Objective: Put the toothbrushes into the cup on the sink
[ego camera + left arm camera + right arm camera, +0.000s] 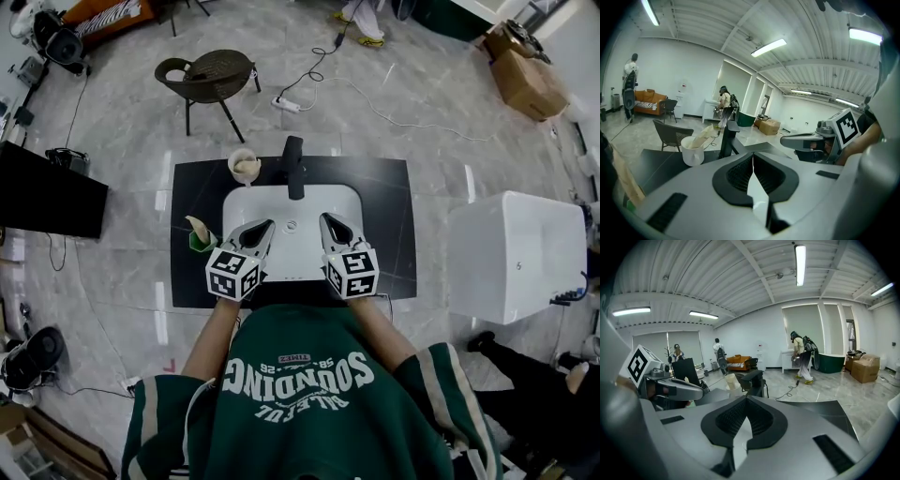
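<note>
Our left tongs (pixel 262 228) and right tongs (pixel 330 223) hover clenched, empty, over the sink (pixel 292 251); the cup (pixel 244 167) stands at the table's (pixel 384 216) far edge, left of centre. Clenched tongs could topple it on approach.

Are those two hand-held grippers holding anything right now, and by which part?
Nothing is held. The left hand-held gripper and the right hand-held gripper both have their jaws together and empty, over the sink.

Colours at the sink.
Black worktop (pixel 384 216) and tap (pixel 294 167); white sink (pixel 291 255); cream cup (pixel 242 180); grey left gripper (pixel 265 228) and right gripper (pixel 327 222), cubes chequered black-and-white; green sweatshirt (pixel 309 403), white lettering.
</note>
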